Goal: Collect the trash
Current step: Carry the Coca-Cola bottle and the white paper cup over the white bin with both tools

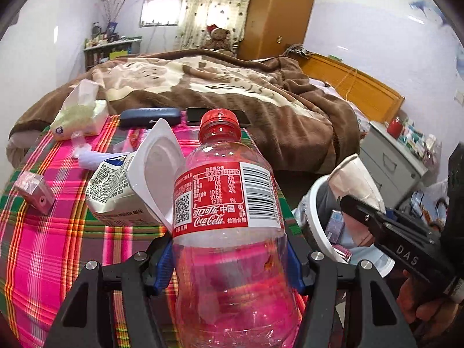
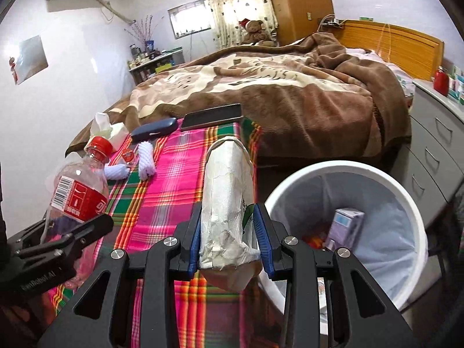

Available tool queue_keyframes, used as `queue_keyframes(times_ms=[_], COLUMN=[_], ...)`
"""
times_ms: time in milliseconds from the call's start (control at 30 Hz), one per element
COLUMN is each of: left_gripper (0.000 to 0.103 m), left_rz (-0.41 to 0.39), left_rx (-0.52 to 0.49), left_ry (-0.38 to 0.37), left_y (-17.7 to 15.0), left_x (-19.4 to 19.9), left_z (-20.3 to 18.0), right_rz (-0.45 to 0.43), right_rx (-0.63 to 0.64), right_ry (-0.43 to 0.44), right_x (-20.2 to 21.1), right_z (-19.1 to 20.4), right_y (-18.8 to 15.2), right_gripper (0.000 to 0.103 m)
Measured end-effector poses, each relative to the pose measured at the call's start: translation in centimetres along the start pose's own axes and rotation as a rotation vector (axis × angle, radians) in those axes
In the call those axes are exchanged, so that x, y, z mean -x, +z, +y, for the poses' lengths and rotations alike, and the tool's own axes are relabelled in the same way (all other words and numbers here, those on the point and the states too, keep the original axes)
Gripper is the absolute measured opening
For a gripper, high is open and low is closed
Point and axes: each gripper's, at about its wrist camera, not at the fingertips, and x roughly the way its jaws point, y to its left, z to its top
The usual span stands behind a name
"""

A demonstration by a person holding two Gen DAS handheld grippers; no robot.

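Bottle first: my left gripper [image 1: 229, 264] pinched the empty cola bottle [image 1: 229, 203] low on its clear body, blue pads [image 1: 162, 264] pressed against both sides, red cap pointing away toward the far end of the bed. Over on the right, my right gripper [image 2: 229, 240] was clamped on the crumpled paper cup [image 2: 227, 200], pads squeezing its flattened white wall, its mouth pointing away from me. That cup hung above the plaid cloth [image 2: 177, 174], just left of the white trash bin [image 2: 411, 211]. Inside the bin a pale purple carton [image 2: 343, 226] lay on the liner. Just past the bottle, on the near left, a squashed milk carton [image 1: 121, 185] lay on its side on the cloth, its torn white top open. Further left sat a small pink box [image 1: 34, 191]. Beyond those, white foam netting [image 2: 146, 156] rested on the pink checks. Farther still a tissue pack [image 1: 81, 113] sat at the left edge, with a dark glasses case [image 1: 149, 117] and a black phone [image 2: 211, 117] along the cloth's far border. Behind all that the brown blanket [image 1: 232, 92] covered the bed, and a teddy bear [image 1: 216, 37] in a red hat sat by the curtain.
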Motion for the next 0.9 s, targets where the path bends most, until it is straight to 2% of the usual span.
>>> queue_keyframes(times_ms=[233,333,400,700,800,900], left_gripper=[0.063,0.063,0.063,0.063,0.063,0.063], left_rz=[-0.016,-0.041,-0.043,-0.063,-0.04,-0.01], left_rx=[-0.044,-0.094,-0.087,-0.098,-0.072,-0.04], left_ry=[0.012,0.065,0.049,0.11,0.086,0.1], left_y=[-0.8,-1.2,-1.4,-3.2,-3.5,-3.8], left_x=[0.3,0.5,0.7,0.8,0.1,-0.9], left_z=[-2.1,-3.0,-3.2,-2.2,-1.0,0.4], right_rz=[-0.003,0.0,0.007,0.029,0.047,0.062], right_rx=[-0.012,-0.02,-0.022,0.008,0.019,0.029], right_ry=[-0.019,-0.026,-0.028,-0.031,-0.038,-0.044], right_x=[0.5,0.6,0.4,0.1,-0.4,-0.8], right_z=[-0.7,-0.8,-0.7,0.8,1.3,1.8], right_y=[-0.6,-0.9,-1.1,-1.7,-2.0,-2.1], right_gripper=[0.035,0.035,0.035,0.035,0.035,0.035])
